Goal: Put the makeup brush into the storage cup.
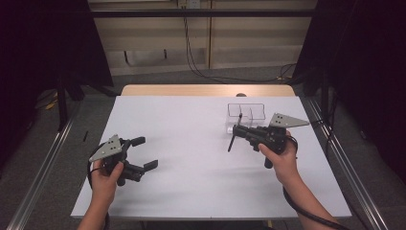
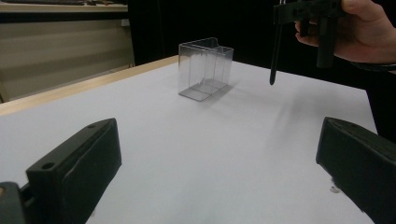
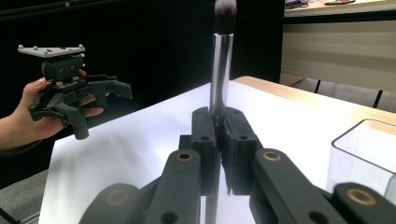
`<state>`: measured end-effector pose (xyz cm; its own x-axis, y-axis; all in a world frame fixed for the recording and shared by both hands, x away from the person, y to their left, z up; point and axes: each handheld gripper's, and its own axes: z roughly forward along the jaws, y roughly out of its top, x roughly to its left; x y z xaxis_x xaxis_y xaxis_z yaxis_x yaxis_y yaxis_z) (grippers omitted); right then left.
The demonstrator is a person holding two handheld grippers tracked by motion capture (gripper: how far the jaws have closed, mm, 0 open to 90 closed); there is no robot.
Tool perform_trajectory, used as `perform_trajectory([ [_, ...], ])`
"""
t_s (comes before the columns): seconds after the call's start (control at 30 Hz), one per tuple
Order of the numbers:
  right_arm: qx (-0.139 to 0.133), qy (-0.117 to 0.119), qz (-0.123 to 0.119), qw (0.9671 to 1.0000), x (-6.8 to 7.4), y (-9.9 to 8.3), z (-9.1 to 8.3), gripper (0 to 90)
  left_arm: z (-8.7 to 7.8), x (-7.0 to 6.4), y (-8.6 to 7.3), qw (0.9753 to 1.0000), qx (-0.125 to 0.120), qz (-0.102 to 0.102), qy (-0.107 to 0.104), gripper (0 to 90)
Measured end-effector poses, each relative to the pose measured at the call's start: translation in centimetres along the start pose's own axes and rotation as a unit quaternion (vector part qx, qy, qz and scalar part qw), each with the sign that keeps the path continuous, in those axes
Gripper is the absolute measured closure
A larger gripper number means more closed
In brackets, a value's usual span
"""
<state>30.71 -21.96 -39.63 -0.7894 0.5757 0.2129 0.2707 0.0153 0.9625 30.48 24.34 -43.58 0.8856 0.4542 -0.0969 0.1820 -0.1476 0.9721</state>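
Two tools are hovering over the white surface point(image 1: 191, 158). The right tool point(image 1: 238, 130) is pinching a makeup brush point(image 3: 221, 70) between pressed-together jaws, holding it above the surface just beside the clear plastic container point(image 2: 204, 69). The left tool point(image 1: 144, 152) is hanging with its jaws spread wide, well apart from the container.

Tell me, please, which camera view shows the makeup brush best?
The right gripper view: the makeup brush stands upright, close up between the right gripper's shut jaws, with its metal ferrule and dark bristles plain. The high view shows it as a thin dark stick beside the clear box; the left gripper view shows its black handle hanging down.
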Motion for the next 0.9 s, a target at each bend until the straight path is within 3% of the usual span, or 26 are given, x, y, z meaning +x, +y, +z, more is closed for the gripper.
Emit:
perform_trajectory([
  [0.9,0.008,-0.011,-0.004,0.9999,-0.9,0.4,0.0,84.2,-1.6,0.2,-1.0,0.9998,-0.005,0.001,0.018,0.0],
])
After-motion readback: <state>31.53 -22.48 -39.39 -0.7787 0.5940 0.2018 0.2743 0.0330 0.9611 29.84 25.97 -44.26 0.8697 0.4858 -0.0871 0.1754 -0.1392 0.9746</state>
